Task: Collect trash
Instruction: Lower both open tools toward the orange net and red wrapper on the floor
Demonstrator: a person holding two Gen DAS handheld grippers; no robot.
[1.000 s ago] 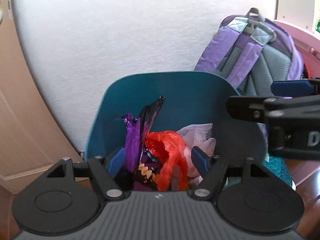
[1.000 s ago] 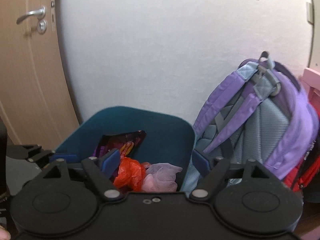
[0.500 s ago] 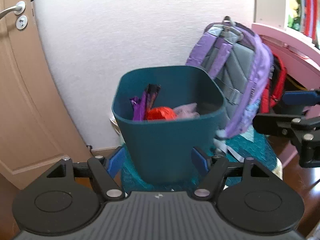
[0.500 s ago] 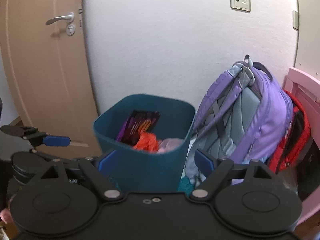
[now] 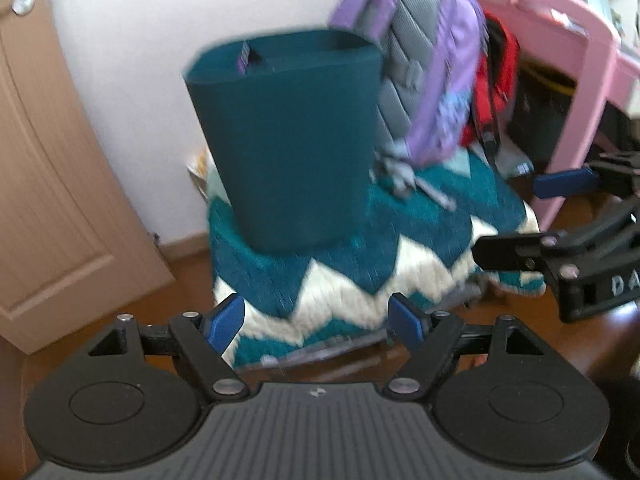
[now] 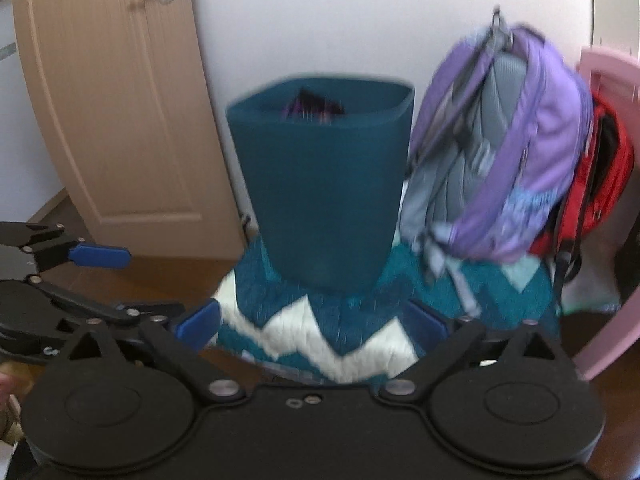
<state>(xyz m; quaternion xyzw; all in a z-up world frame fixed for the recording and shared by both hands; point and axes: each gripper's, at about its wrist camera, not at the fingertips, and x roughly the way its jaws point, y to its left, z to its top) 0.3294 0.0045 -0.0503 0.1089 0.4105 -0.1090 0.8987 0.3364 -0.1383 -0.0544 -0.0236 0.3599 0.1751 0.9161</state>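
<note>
Mostly hidden – trash [image 6: 312, 110] inside bin [image 6: 320, 200]; both grippers' [image 5: 316, 318] [image 6: 312, 322] jaws opening, empty.

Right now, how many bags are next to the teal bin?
2: a purple backpack leaning beside the teal bin, and a red bag behind the backpack. Others may be hidden.

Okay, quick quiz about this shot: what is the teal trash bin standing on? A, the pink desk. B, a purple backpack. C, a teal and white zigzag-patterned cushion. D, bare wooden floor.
C: the teal trash bin rests on the teal and white zigzag-patterned cushion, with the purple backpack leaning beside it and the pink desk off to the side.
</note>
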